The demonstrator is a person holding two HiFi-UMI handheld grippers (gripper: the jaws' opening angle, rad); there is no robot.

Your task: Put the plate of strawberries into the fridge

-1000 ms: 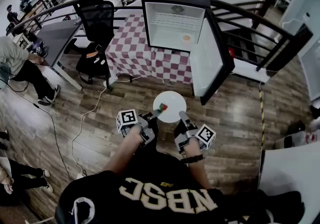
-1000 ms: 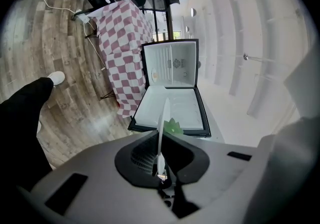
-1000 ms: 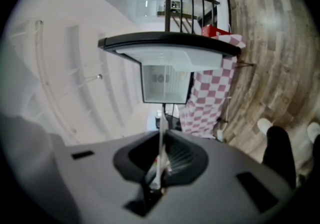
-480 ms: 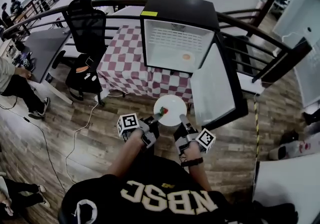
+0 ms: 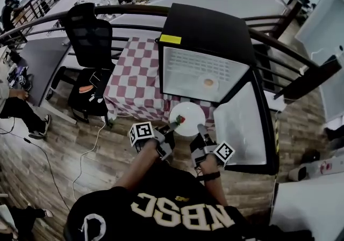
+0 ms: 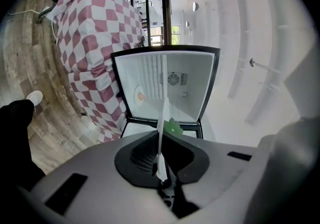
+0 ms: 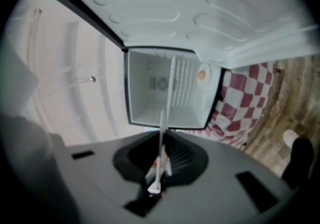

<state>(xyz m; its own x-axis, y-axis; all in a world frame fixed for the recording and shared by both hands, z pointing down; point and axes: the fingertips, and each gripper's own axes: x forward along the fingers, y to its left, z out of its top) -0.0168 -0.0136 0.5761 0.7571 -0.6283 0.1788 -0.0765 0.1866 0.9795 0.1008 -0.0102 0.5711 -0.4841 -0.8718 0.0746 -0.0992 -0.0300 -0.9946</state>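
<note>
A white plate (image 5: 189, 116) with strawberries (image 5: 180, 119) on its left side hangs level in front of the open fridge (image 5: 201, 73). My left gripper (image 5: 171, 125) is shut on the plate's left rim and my right gripper (image 5: 201, 127) is shut on its near right rim. The left gripper view has the plate (image 6: 162, 113) edge-on between the jaws, with a green strawberry leaf (image 6: 173, 128) beside it and the fridge (image 6: 165, 88) straight ahead. The right gripper view shows the plate's edge (image 7: 161, 138) clamped and the white fridge interior (image 7: 167, 85) beyond.
The fridge door (image 5: 247, 121) swings open to the right. A small orange item (image 5: 208, 82) lies inside the fridge. The fridge stands on a table with a red-checked cloth (image 5: 134, 81). A black office chair (image 5: 88, 35) is at the left, a dark railing (image 5: 279, 41) behind.
The fridge has drawn nearer and larger in the head view; the plate now sits just before its open front. Both grippers keep the same hold on the plate.
</note>
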